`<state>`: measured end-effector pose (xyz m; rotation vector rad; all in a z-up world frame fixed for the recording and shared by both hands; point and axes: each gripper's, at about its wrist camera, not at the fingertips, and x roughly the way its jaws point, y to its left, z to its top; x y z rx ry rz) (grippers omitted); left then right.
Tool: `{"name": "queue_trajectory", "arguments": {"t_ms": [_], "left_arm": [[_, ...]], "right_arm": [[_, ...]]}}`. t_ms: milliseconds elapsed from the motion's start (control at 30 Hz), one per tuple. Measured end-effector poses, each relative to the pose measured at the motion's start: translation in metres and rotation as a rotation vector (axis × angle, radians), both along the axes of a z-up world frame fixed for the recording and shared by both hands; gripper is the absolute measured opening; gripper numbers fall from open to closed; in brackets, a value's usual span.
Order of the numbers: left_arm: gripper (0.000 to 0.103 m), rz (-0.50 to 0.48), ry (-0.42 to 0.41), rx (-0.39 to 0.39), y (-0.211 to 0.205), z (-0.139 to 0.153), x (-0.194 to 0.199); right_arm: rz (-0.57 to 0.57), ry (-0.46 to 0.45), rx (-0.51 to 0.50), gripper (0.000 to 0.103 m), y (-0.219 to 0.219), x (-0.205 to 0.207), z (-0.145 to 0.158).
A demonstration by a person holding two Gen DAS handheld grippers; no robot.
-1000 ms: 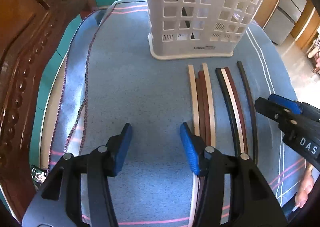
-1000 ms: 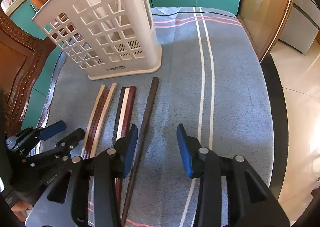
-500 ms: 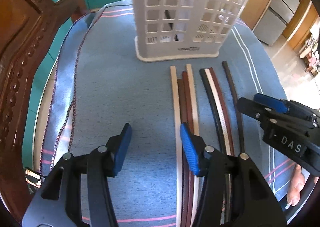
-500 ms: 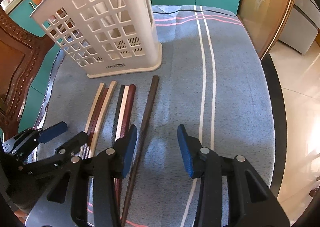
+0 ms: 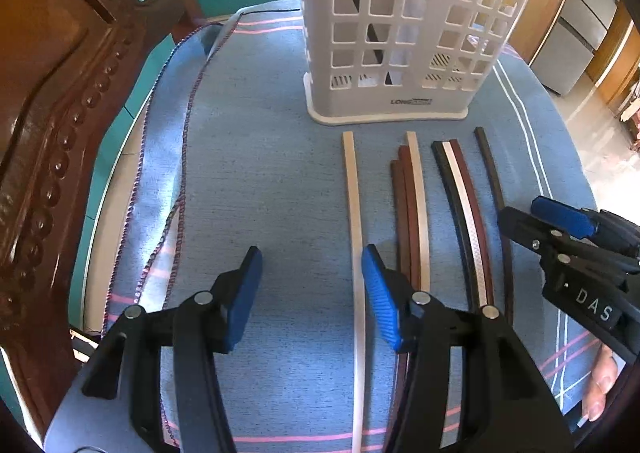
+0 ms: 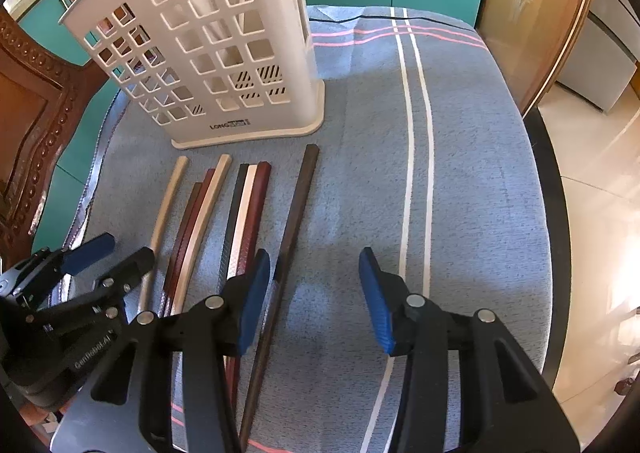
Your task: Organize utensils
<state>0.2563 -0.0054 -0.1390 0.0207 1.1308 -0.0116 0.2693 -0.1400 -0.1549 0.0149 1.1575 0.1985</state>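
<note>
Several chopsticks lie side by side on the blue cloth in front of a white lattice utensil holder, also in the right wrist view. A beige chopstick lies apart to the left of the others. My left gripper is open, with that beige stick just inside its right finger. My right gripper is open and empty, its left finger beside a dark brown chopstick. A dark stick stands inside the holder.
A carved wooden chair back stands close on the left. The round table's edge drops off to the right. The blue cloth has white and pink stripes.
The beige chopstick has come away from the bundle and now lies apart to its left. The left gripper has shifted left and nearer to the holder. The right gripper has barely moved.
</note>
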Motion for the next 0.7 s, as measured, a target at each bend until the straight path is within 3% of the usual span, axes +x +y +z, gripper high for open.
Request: {"name": "queue_trajectory", "arguments": {"t_ms": [300,333,400,433,700], "left_arm": [[0.057,-0.012,0.002,0.051,-0.011,-0.002,0.001],[0.057,-0.012,0.003,0.047,-0.010,-0.001,0.001],[0.058,-0.013,0.006,0.041,-0.009,-0.001,0.001],[0.058,-0.013,0.006,0.041,-0.009,0.000,0.001],[0.063,-0.011,0.008,0.043,-0.007,-0.004,-0.002]], "right_arm": [[0.078,-0.043,-0.119,0.045,0.027,-0.006,-0.007],[0.083,-0.050,-0.124,0.042,0.028,-0.007,-0.007],[0.093,-0.051,-0.121,0.020,0.032,-0.008,-0.006],[0.097,-0.047,-0.114,0.015,0.033,-0.008,-0.006],[0.058,-0.041,-0.110,0.011,0.026,-0.004,-0.003]]}}
